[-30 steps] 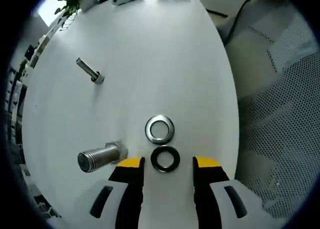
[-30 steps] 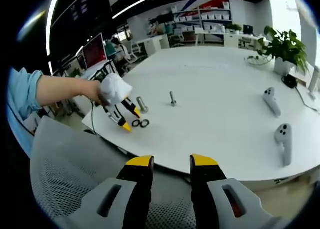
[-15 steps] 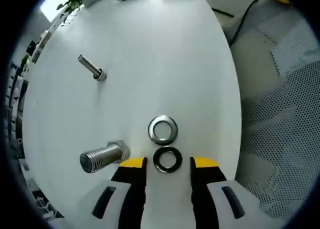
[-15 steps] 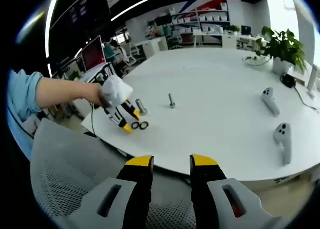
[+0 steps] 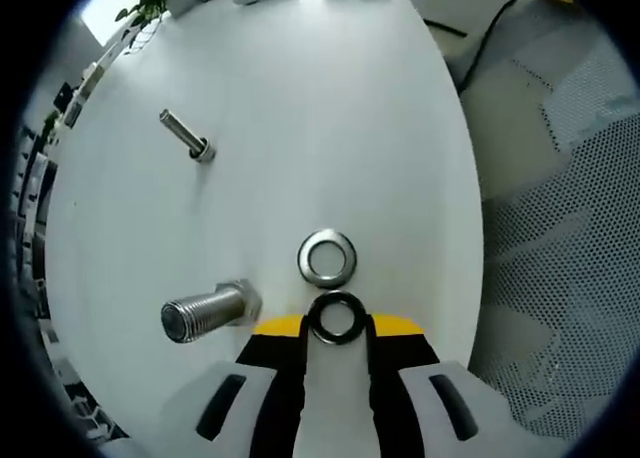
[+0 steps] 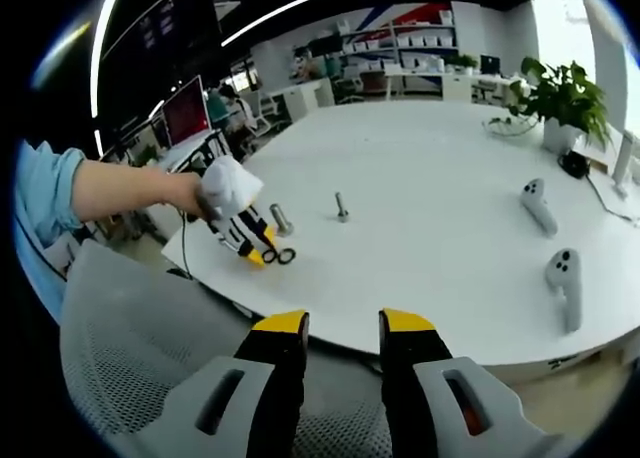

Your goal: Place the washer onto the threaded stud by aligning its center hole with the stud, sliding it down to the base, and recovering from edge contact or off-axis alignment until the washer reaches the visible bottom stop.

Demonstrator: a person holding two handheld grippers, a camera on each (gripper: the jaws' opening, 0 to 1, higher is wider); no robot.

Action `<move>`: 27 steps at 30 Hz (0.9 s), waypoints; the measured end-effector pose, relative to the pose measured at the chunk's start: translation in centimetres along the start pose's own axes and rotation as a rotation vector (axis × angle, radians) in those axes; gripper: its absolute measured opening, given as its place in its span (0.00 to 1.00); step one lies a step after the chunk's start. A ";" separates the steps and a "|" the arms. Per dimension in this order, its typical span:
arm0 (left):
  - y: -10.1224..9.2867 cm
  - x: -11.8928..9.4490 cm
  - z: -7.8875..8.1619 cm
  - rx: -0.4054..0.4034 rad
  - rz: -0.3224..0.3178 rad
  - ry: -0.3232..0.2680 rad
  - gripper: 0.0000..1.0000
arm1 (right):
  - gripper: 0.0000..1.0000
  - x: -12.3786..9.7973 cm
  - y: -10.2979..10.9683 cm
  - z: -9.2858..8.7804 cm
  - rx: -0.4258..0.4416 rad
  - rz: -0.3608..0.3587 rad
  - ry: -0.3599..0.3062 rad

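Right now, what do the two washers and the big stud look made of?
Black washer: dark, glossy ring, maybe black-oxide steel or rubber; the look leaves it open. Silver washer: bright metal, likely plated steel, with a shiny reflective face. Big stud: bare silvery metal, probably steel, with visible threads and a hex base.

Left hand-held gripper at washers near table edge; right hand-held gripper jaws apart over chair.
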State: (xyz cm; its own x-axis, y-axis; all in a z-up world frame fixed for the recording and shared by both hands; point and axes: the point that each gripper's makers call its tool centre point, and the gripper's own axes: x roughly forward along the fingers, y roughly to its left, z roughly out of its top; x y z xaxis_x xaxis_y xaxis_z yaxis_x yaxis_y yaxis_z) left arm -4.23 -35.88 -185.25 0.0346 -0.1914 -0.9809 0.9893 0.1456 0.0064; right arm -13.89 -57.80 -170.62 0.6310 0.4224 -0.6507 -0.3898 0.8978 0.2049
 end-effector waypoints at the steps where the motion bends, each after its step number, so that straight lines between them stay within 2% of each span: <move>1: 0.0 0.0 0.0 -0.004 0.000 -0.002 0.21 | 0.30 0.0 0.0 0.0 0.000 0.001 0.000; 6: 0.0 0.0 0.0 -0.018 0.006 -0.023 0.21 | 0.30 0.0 0.0 0.0 -0.003 0.003 0.002; 12: -0.1 -0.1 0.0 -0.059 0.013 -0.081 0.20 | 0.30 0.0 0.0 0.0 -0.001 0.002 0.000; 20: 0.5 0.0 0.1 -0.121 0.026 -0.096 0.20 | 0.30 0.0 0.0 0.0 0.001 0.003 0.002; 27: 0.4 -0.3 -0.1 -0.117 0.029 -0.090 0.19 | 0.30 0.1 0.0 0.0 -0.002 0.008 0.008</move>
State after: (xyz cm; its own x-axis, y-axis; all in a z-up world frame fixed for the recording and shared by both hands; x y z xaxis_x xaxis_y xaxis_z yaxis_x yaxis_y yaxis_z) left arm -3.87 -35.65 -185.01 0.0804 -0.2706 -0.9593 0.9646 0.2637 0.0064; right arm -13.88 -57.74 -170.69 0.6227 0.4289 -0.6545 -0.3965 0.8940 0.2087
